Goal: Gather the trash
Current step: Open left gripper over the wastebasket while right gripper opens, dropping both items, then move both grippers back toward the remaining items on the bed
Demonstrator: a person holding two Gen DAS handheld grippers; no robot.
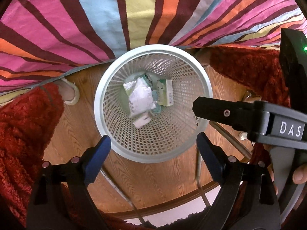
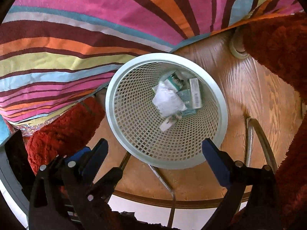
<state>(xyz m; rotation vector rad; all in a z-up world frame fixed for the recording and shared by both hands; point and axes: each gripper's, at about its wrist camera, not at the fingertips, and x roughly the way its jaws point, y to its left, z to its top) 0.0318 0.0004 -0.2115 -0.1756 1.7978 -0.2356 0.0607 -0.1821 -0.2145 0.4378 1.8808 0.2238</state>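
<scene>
Under crumpled paper (image 1: 141, 97), cartons (image 1: 165, 94) half-hidden

Looking straight down, I see the mouth of the white mesh bin (image 1: 153, 103) wide and unobstructed from above, and my left tool (image 1: 153, 147) hangs over its near rim with its blue fingers spread and nothing between them. My right tool (image 2: 155, 149) is also spread over the near rim, reaching in from the side. Inside, crumpled white paper (image 1: 141, 97) and small cartons (image 1: 164, 92) cover the bottom. The striped bedspread (image 1: 96, 19) crowds the far rim, red shaggy rugs (image 1: 23, 126) flank both sides, and a metal chair frame (image 2: 255, 140) stands close by on the wooden floor (image 1: 153, 174).
</scene>
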